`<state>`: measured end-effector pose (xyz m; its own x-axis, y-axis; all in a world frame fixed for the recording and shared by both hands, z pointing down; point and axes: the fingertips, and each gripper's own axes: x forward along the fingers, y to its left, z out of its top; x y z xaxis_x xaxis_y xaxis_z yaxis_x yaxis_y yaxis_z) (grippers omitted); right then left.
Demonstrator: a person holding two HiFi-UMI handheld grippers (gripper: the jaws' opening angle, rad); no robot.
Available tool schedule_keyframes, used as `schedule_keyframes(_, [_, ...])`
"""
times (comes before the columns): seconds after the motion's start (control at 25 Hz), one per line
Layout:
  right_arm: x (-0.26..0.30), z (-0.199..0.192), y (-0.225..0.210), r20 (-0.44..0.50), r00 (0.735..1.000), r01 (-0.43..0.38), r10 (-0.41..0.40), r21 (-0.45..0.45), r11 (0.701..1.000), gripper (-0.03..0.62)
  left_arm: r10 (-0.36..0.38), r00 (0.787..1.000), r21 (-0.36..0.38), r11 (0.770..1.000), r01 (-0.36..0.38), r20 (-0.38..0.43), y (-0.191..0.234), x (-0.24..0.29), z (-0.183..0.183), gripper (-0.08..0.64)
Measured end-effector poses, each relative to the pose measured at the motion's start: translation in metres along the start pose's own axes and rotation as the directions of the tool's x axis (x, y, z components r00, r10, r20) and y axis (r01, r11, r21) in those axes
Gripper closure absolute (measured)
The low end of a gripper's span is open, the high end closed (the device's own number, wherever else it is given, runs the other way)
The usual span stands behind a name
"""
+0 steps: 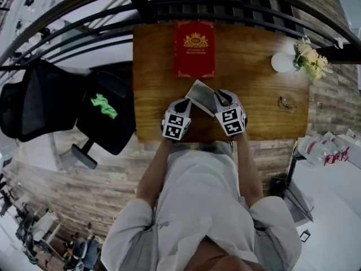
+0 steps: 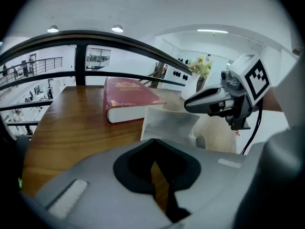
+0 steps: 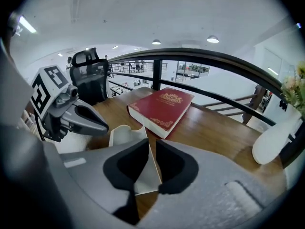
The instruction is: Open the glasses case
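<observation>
Glasses case, pale, partly unfolded, on wooden table just before red book. Right gripper pinching case's thin flap. Left gripper jaws pressed together, just beside case, gripping nothing. Eyeglasses well apart, right.

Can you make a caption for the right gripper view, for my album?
Right gripper pinching a thin edge of the glasses case, red book behind on the wooden table.

The pale grey glasses case stands tilted, with one thin panel pinched in the right claw. Its other side rises just beyond the left claw.
</observation>
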<state>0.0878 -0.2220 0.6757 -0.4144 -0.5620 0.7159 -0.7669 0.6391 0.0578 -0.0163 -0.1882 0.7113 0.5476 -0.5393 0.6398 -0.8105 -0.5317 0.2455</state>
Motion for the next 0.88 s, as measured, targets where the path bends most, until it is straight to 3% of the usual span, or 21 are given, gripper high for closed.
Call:
schedule_keyframes(0.12, [-0.013,0.007,-0.001,0.038,0.999,0.031,-0.031,0.001,1.000,0.538,-0.006,0.999,-0.007,1.000,0.006,0.050,-0.003,-0.014,0.020,0.540])
schedule_keyframes(0.4, [-0.049,0.035,-0.001,0.148,0.982,0.108,-0.113,0.045,0.993,0.572,0.002,0.982,0.076,0.997,-0.016,0.191,-0.004,-0.048,0.069,0.540])
schedule_keyframes(0.88, [-0.109,0.055,0.032,0.275,0.941,0.164,-0.195,0.132,0.978,0.589,-0.025,0.947,0.189,0.981,-0.038,0.321,-0.017,-0.112,0.099,0.540])
